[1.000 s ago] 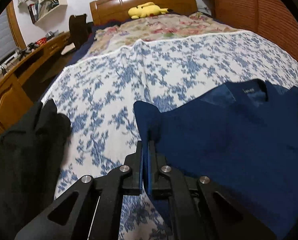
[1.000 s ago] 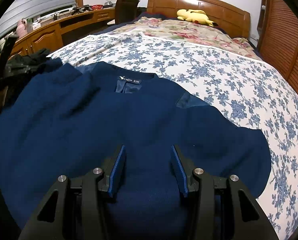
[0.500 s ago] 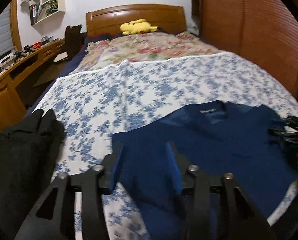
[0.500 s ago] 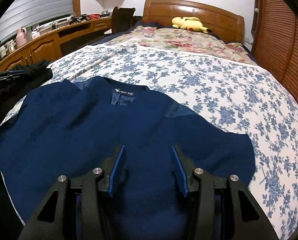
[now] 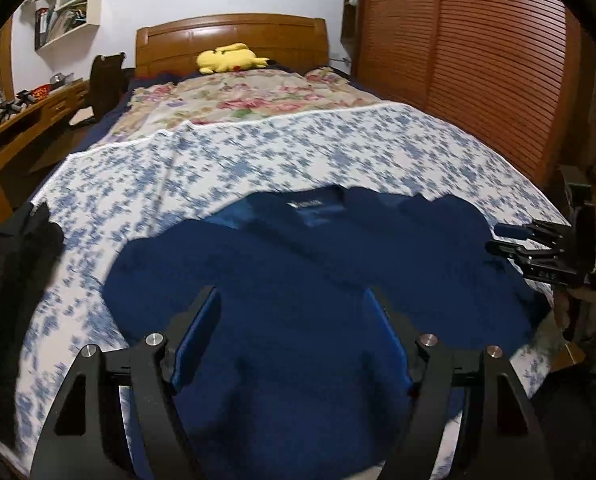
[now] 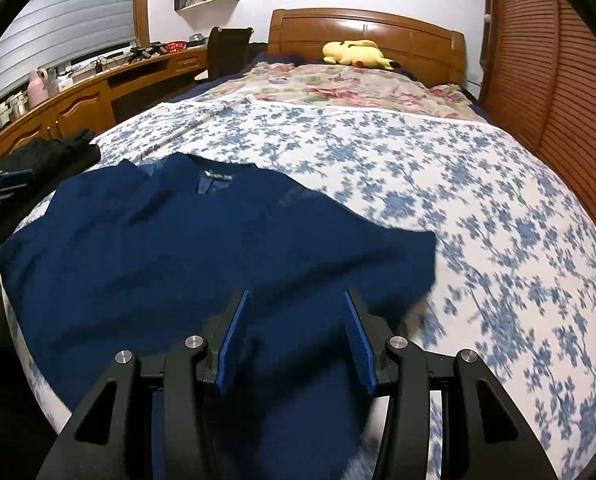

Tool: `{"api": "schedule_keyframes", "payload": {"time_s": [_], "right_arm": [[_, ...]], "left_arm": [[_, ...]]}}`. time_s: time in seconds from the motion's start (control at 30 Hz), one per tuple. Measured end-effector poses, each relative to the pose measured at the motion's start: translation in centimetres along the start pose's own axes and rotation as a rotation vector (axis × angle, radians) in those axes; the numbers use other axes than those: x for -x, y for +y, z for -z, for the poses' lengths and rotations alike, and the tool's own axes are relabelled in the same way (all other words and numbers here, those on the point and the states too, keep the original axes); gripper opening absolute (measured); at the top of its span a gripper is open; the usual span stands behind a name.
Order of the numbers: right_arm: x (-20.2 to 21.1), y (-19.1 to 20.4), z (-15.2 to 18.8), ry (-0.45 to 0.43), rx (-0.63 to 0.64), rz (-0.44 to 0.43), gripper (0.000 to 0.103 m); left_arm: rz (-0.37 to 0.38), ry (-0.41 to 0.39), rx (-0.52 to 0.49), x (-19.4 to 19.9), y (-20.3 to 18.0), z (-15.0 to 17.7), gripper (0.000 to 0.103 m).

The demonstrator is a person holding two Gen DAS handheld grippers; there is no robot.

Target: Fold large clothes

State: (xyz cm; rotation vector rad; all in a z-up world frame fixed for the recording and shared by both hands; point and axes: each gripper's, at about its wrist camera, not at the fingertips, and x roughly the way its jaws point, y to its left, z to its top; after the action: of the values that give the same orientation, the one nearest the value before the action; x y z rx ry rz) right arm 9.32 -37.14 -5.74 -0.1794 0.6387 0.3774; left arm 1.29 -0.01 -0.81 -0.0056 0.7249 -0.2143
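A dark blue sweater (image 5: pixel 298 280) lies spread on the blue-flowered bedspread (image 5: pixel 298 152), collar toward the headboard. It also shows in the right wrist view (image 6: pixel 170 248). My left gripper (image 5: pixel 294 300) is wide open and empty, above the sweater's lower middle. My right gripper (image 6: pixel 296 304) is open and empty above the sweater's right part. The right gripper also shows at the right edge of the left wrist view (image 5: pixel 505 238), beside the sweater's right side. The left gripper's fingers show at the left edge of the right wrist view (image 6: pixel 2 188).
A pile of black clothes (image 5: pixel 10 280) lies at the bed's left edge. A yellow plush toy (image 5: pixel 228 58) rests by the wooden headboard (image 5: pixel 234 36). A wooden desk (image 6: pixel 78 100) runs along the left; a slatted wooden wardrobe (image 5: pixel 477 60) stands on the right.
My left gripper let go of the sweater's left part, opened wide and swung right over its middle. The right gripper stayed open and drew back slightly.
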Motion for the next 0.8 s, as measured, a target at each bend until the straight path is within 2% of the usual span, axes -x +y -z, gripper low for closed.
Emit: {"api": "schedule_keyframes", "payload": {"time_s": [0.13,0.33,0.57,0.8], "right_arm": [[0.8,-0.6,1.6,0.018,0.001,0.013,0.059],[2.1,-1.0,3.1,0.031,0.000,0.013,0.065],[2.5,-1.0,4.3,0.048,0.019,0.007,0.067],[3.2,-0.7,5.1,0.048,-0.003,-0.017,0.068]], "left_arm": [[-0.001,0.013,-0.024,-0.1,-2.1,1.2,0.074],[0.004,0.033,-0.043,-0.4,-4.7,2.4,0.074],[-0.006,0.055,-0.066,-1.6,-6.7,3.3,0.074],[-0.024,0.067,-0.082,-2.5,-7.0,4.0,0.074]]}}
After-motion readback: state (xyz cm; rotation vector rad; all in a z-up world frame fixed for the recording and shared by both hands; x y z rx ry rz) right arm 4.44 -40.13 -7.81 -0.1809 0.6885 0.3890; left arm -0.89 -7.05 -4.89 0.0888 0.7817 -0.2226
